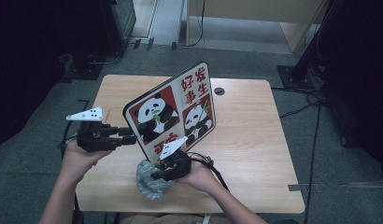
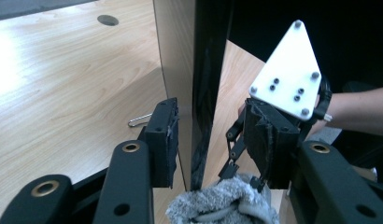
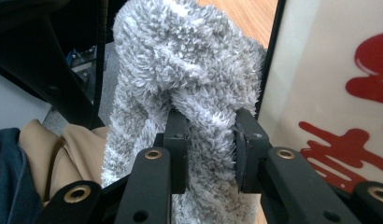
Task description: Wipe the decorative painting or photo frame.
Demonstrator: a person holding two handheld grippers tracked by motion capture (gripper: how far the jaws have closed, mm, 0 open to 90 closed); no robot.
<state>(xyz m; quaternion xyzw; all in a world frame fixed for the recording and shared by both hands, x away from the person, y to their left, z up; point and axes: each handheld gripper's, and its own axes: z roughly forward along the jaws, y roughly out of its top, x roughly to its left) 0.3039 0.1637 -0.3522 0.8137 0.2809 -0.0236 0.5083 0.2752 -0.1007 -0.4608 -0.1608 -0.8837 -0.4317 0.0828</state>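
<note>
Cloth against the panda board, board held on edge

Your right gripper [image 3: 206, 140] has its jaws clamped on the fluffy grey cloth [image 3: 189, 70], low at the near edge of the wooden table [image 1: 255, 140], beside the panda board [image 1: 173, 109]. Your left gripper [image 2: 210, 140] straddles the board's edge, which stands tilted above the table; I cannot tell whether its pads press on it.

High view looks down from above; both gripper views sit close, sharing the panda board [image 1: 173, 109], seemingly edge-on in one.
</note>
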